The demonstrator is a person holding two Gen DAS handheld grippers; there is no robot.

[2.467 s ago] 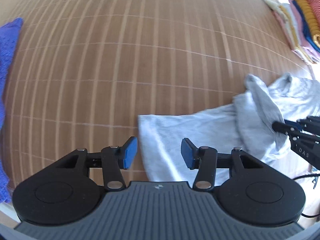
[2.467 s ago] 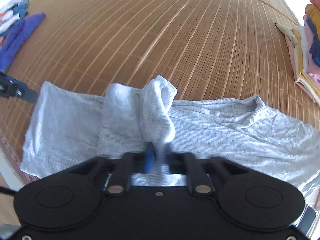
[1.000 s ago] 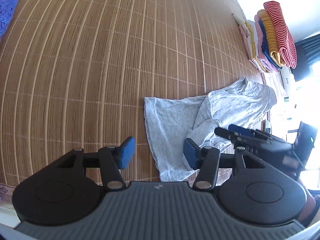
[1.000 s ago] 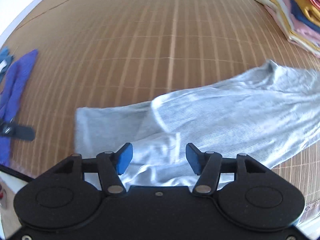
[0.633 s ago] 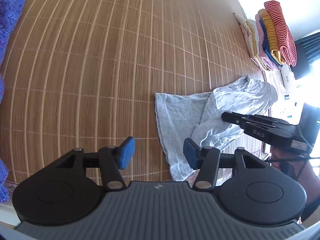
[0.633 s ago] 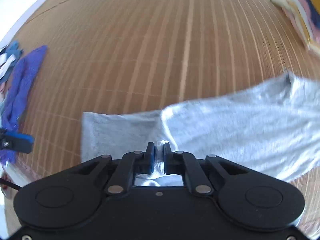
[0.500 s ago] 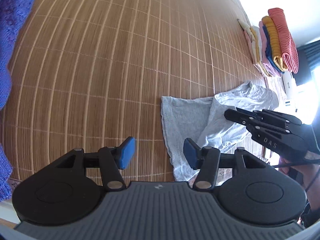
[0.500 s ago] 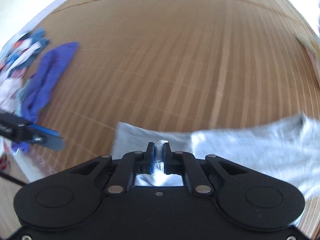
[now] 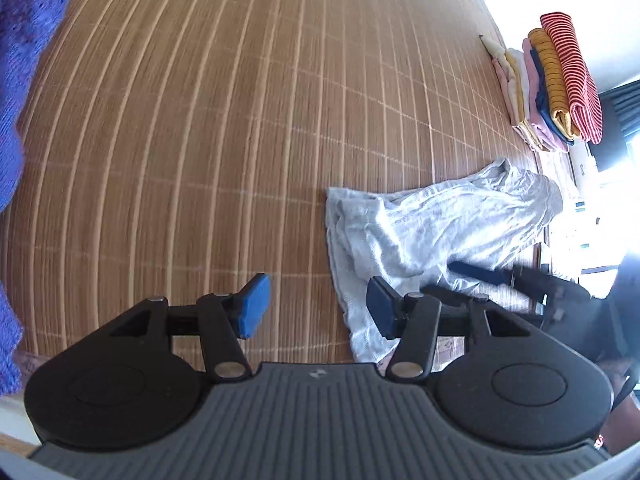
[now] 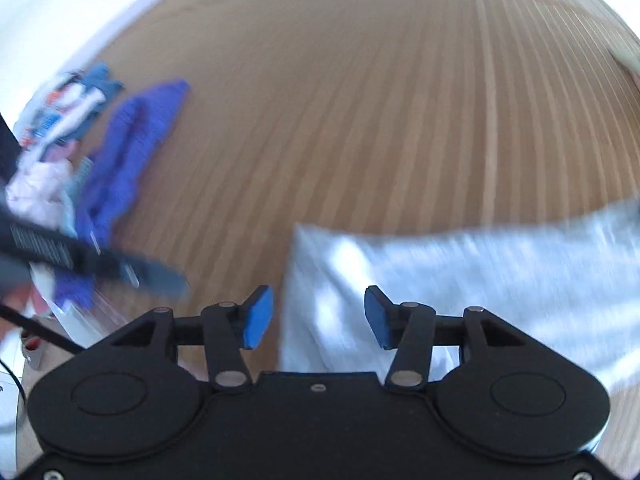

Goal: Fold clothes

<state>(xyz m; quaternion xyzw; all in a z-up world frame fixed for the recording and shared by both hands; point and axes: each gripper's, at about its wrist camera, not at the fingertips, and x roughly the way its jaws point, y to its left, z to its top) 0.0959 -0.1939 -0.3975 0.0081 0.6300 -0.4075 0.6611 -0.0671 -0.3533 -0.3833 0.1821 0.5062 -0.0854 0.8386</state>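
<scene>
A light grey shirt (image 9: 432, 232) lies rumpled on the bamboo mat (image 9: 224, 128), its near edge folded over. My left gripper (image 9: 316, 312) hangs open above the mat, just left of the shirt's corner, with nothing between its blue pads. My right gripper (image 10: 318, 316) hovers over the shirt (image 10: 460, 280) near its left edge; its jaws are opening and the cloth lies loose below them, gripped by neither pad. In the left wrist view the right gripper's fingers (image 9: 480, 272) reach in over the shirt from the right.
A stack of folded clothes (image 9: 548, 84), a red striped piece on top, stands at the mat's far right. A purple knit garment (image 10: 132, 160) and a heap of mixed clothes (image 10: 60, 120) lie at the left. The mat's near edge runs just below the grippers.
The right gripper shut on a fold of the grey shirt, carried it leftward, and has now let go with its jaws apart. The left gripper stayed open and nearly still.
</scene>
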